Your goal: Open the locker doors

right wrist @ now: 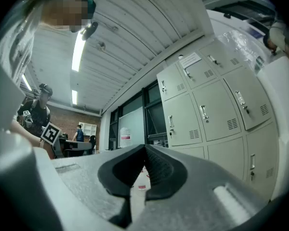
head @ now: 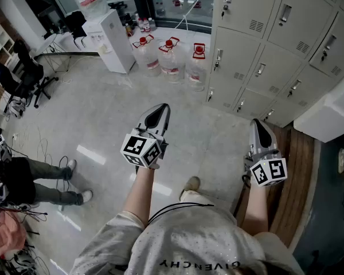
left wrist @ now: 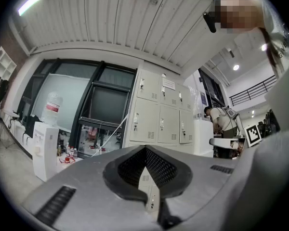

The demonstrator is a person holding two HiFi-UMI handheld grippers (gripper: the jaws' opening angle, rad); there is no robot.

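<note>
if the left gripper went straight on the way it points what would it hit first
Most likely the lockers. The left gripper points level at their lower rows and nothing shows in between, though depth is hard to judge.

Seen from above, the person holds the left gripper and the right gripper out in front over the pale tiled floor, each with its jaws drawn together at the tip and nothing in them. The grey lockers stand at the upper right, every visible door closed, well apart from both grippers. Three water bottles with red caps sit just left of the lockers, beside a white water dispenser. A seated person's legs show at the left edge
</note>
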